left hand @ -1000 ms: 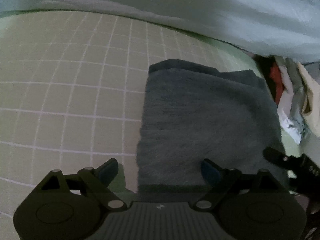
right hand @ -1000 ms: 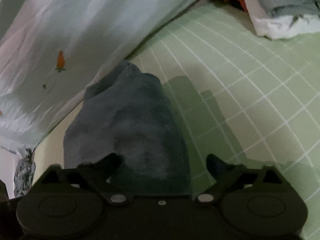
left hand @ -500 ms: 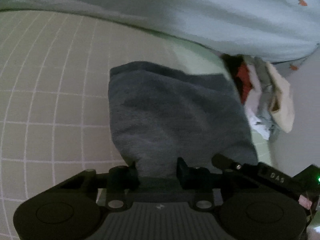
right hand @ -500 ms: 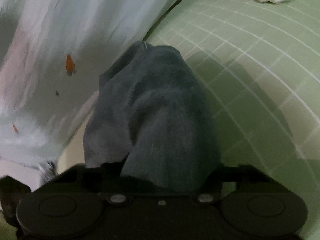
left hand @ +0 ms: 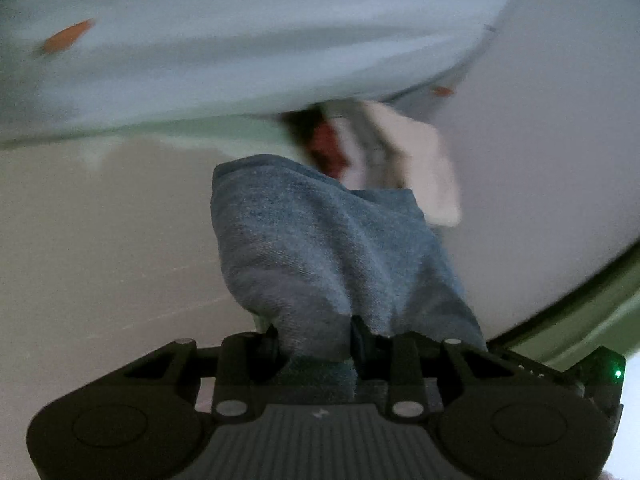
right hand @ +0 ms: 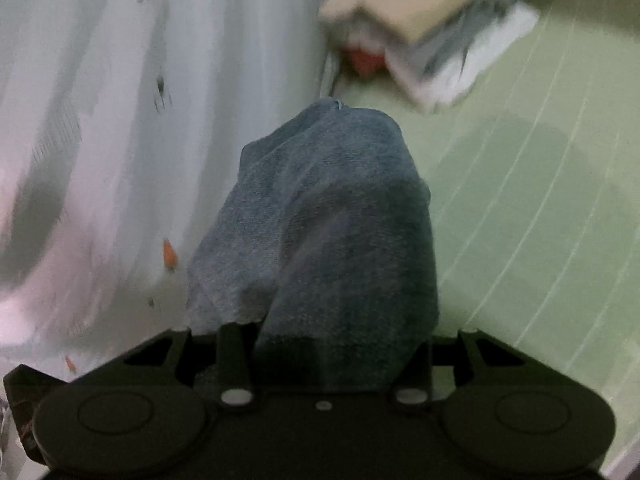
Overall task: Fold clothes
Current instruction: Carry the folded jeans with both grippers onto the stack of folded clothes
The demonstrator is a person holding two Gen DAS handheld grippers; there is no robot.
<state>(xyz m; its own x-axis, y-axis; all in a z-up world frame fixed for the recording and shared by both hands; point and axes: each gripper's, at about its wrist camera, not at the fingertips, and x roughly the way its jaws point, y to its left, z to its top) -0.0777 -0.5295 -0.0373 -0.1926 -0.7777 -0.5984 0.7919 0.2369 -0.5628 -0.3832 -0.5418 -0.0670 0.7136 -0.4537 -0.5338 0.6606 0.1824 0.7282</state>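
Our left gripper and right gripper, jaws just closed, each pinch the cloth, which drapes forward from them.

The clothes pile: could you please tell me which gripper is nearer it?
Right, likely: clothes pile just ahead of right gripper, farther ahead-right of left gripper; both clamp the blue garment.

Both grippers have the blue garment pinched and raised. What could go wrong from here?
1. The left gripper holds only a narrow bunch of the blue-grey knitted garment; it might slip out.
2. The right gripper has bunched, layered cloth, so the fold may come out crooked.
3. The loose clothes pile on the green grid-lined sheet lies close; the hanging cloth could drag it.
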